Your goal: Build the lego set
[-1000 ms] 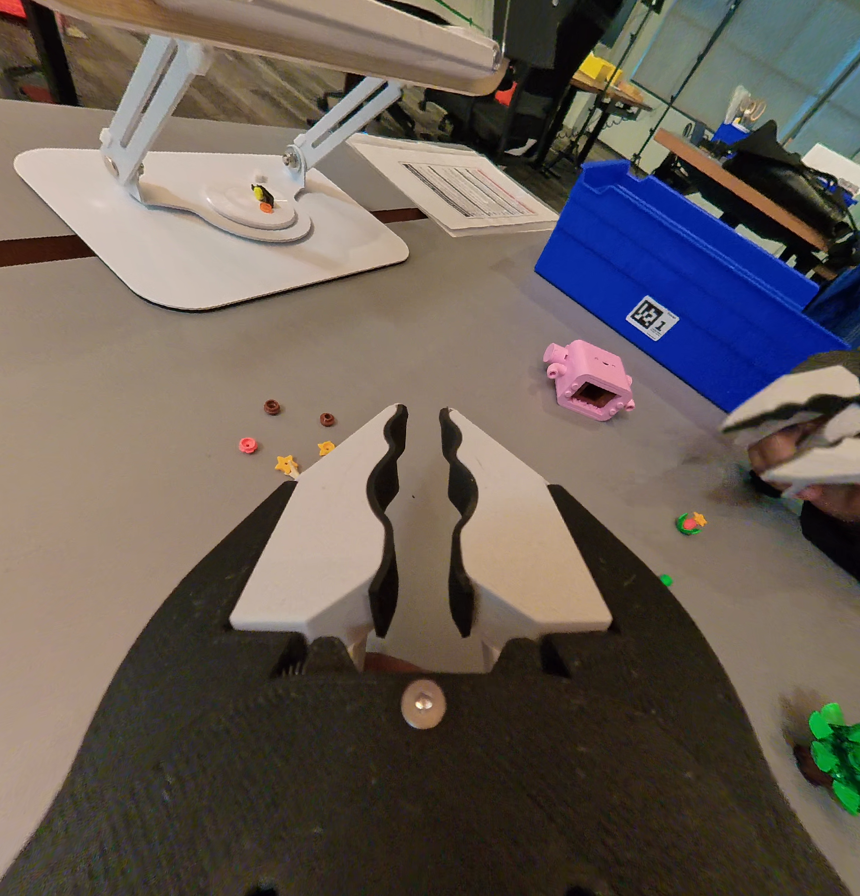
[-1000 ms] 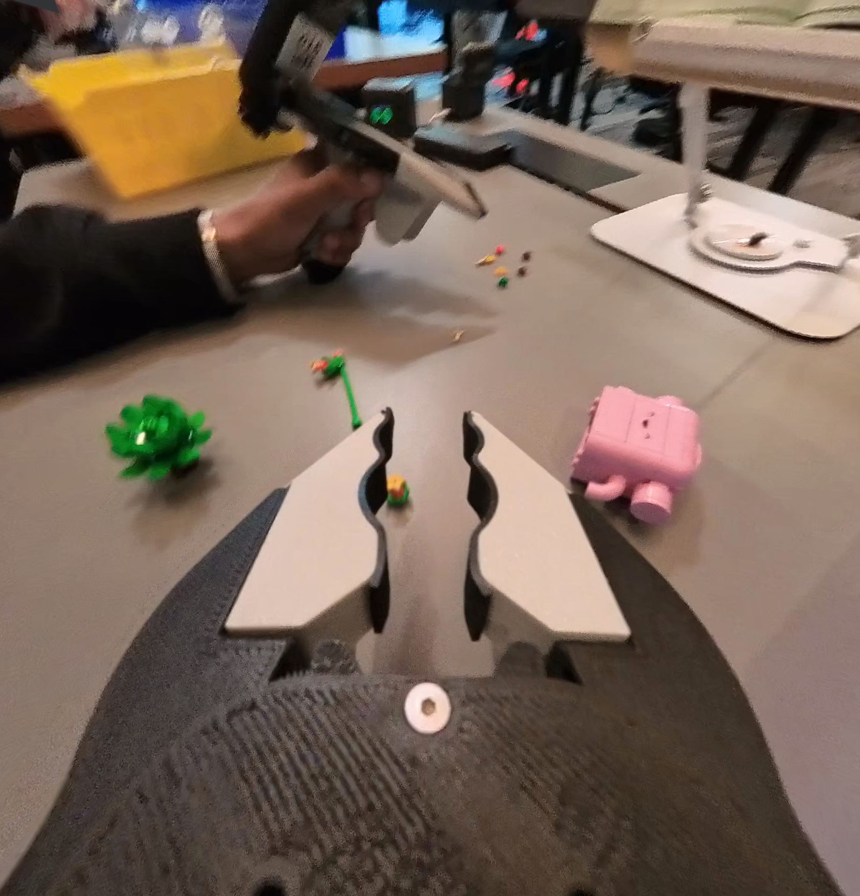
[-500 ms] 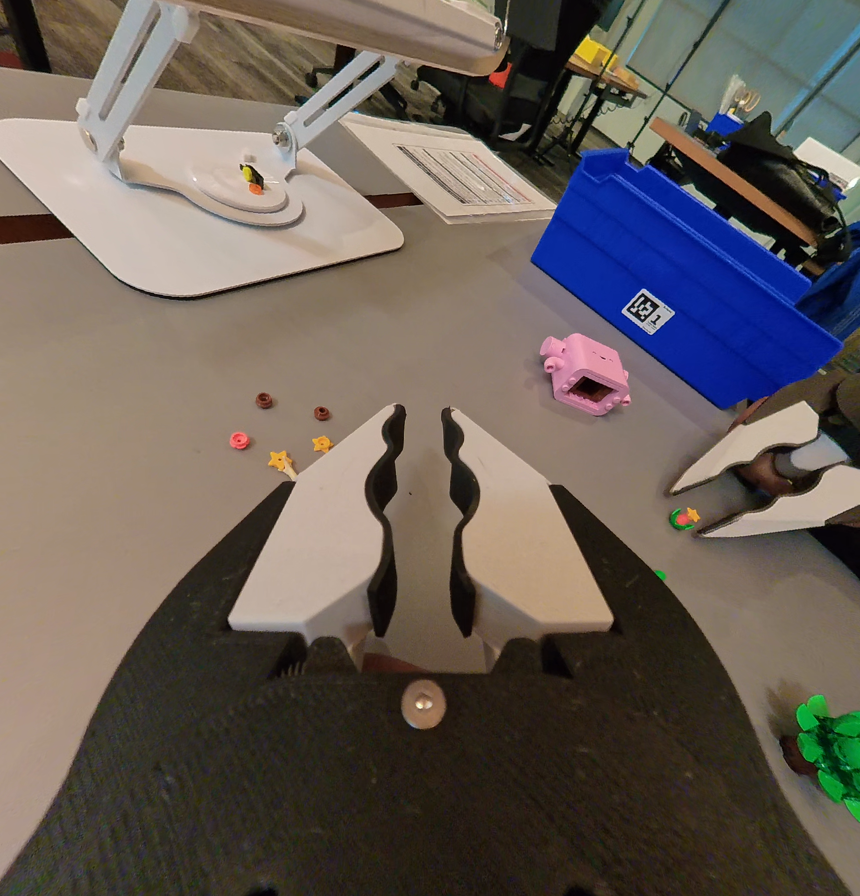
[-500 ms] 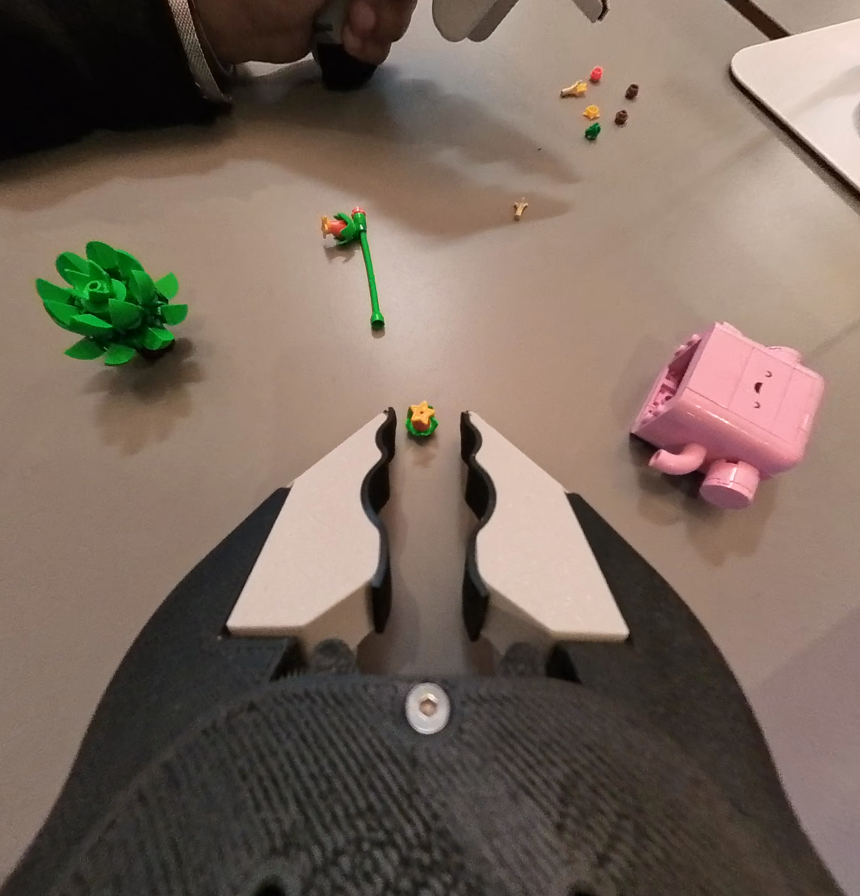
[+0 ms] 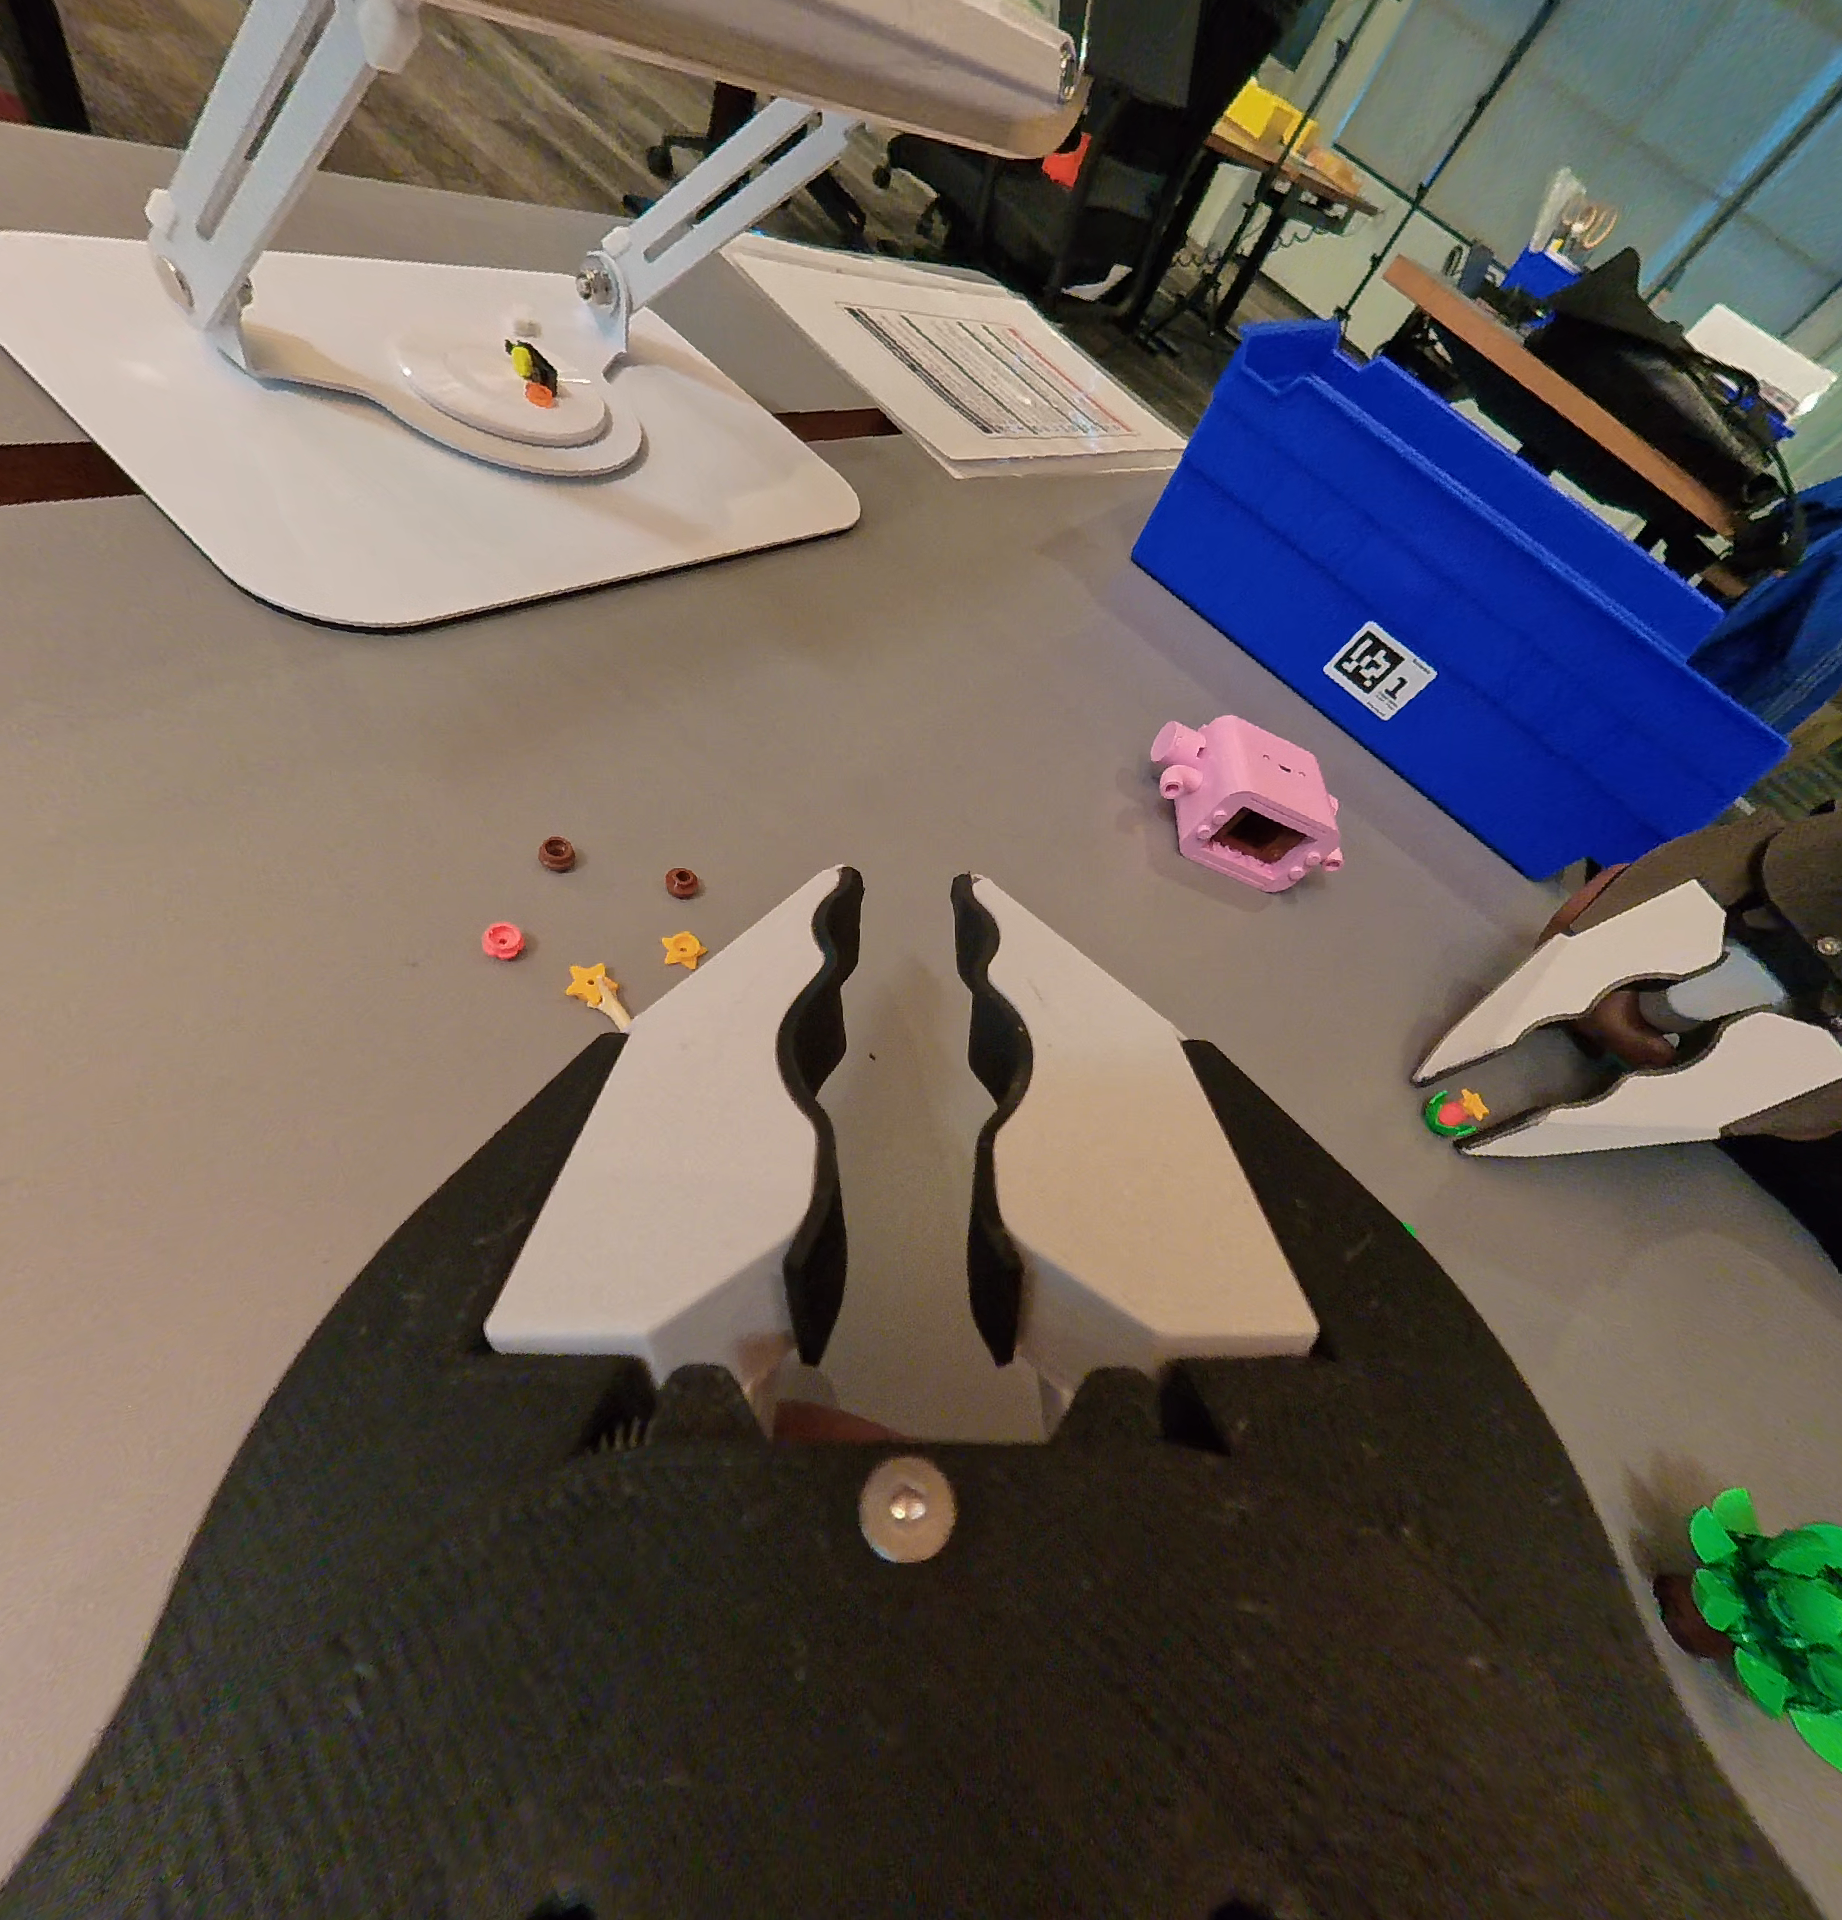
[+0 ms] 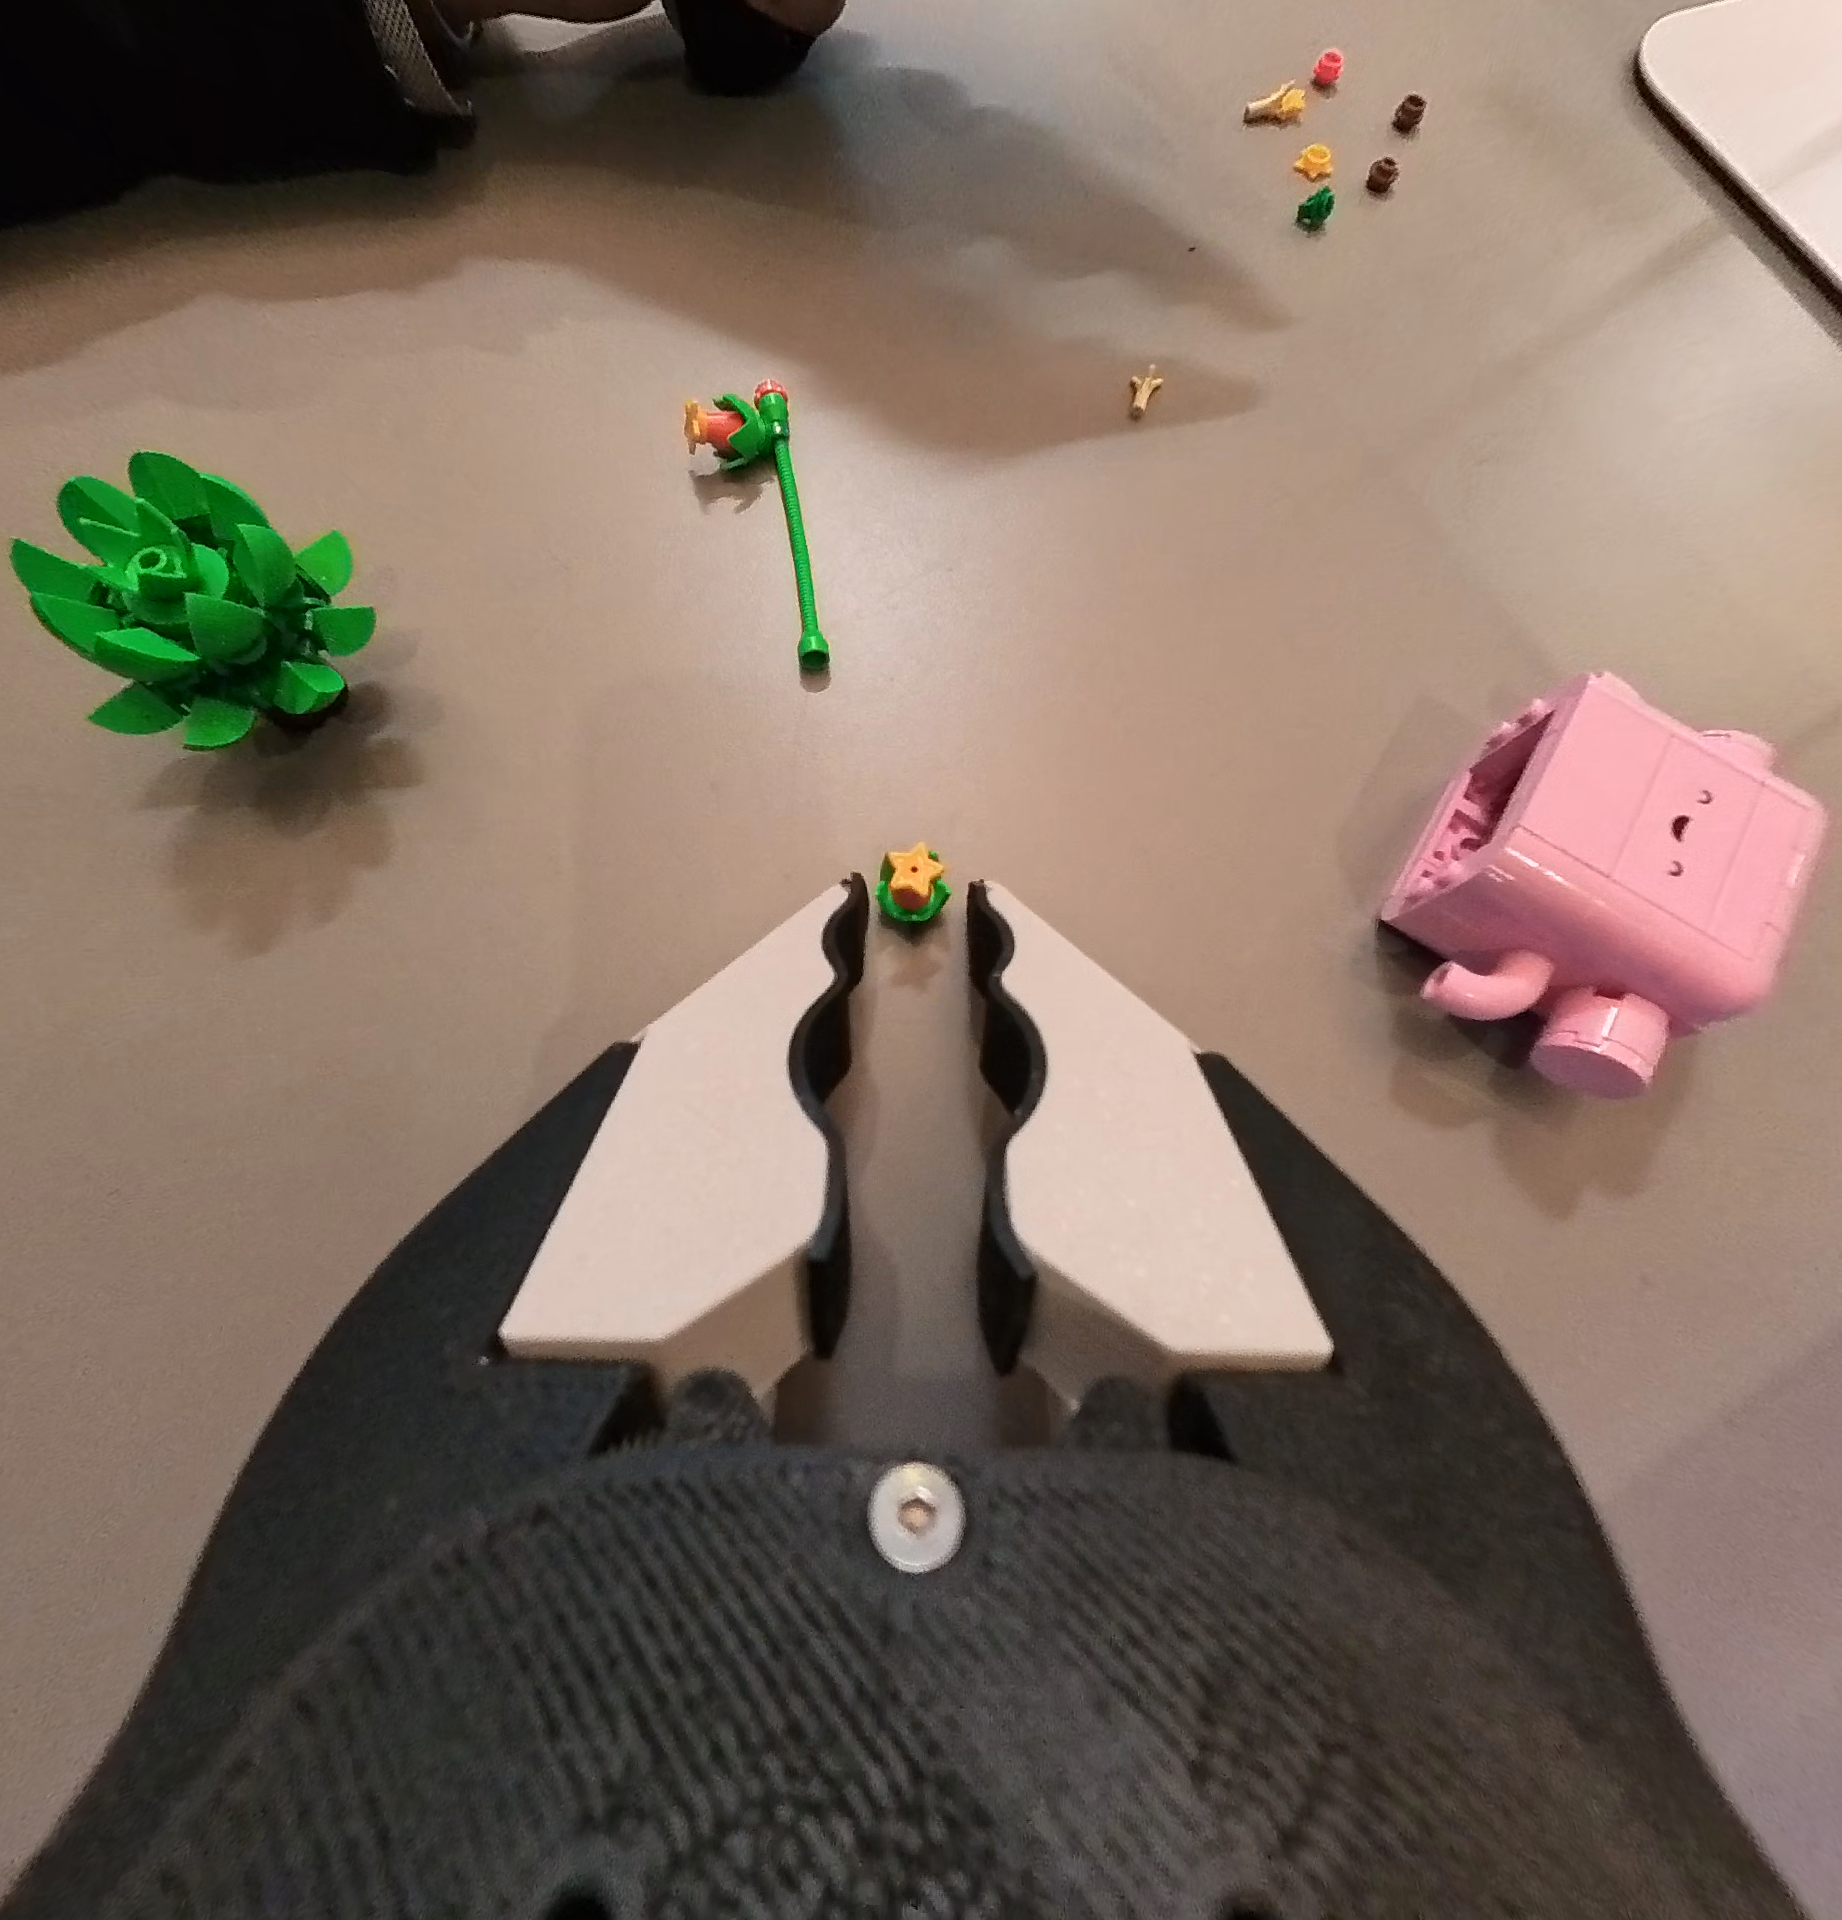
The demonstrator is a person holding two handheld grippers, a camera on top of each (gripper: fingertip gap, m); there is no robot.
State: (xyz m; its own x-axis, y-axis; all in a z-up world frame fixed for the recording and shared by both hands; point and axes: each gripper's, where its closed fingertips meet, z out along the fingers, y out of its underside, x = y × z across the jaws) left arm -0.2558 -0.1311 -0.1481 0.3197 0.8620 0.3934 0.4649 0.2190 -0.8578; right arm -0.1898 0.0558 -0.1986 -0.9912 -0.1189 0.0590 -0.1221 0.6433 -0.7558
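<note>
A small flower piece [image 6: 911, 883], a yellow star on a green base, lies on the grey table right between the tips of my right gripper [image 6: 913, 889], which is open around it. The flower also shows in the left wrist view [image 5: 1454, 1110], at the right gripper's tips [image 5: 1442, 1112]. My left gripper [image 5: 904, 883] is open and empty above the table. A pink cube pot [image 6: 1613, 878] lies on its side to the right. A green leafy plant [image 6: 184, 603] and a green stem with a flower [image 6: 782, 499] lie farther off.
Several tiny loose pieces [image 5: 595, 925] lie left of my left gripper, and show far right in the right wrist view [image 6: 1332, 135]. A white stand [image 5: 397, 416], a laminated sheet [image 5: 969, 364] and a blue bin [image 5: 1436, 592] stand at the back. A dark sleeve [image 6: 169, 94] lies at the far left. The tips of one gripper are about 20 centimetres away from the tips of the other. My right gripper is the nearer one to the pink cube pot [image 6: 1613, 878]: about 10 centimetres, against 20 centimetres. The green leafy plant [image 6: 184, 603] is about 11 centimetres from my right fingertips and 25 centimetres from my left.
My right gripper has tilted down and moved up to the small flower, so its tips now flank it. My left gripper has stayed nearly still.
</note>
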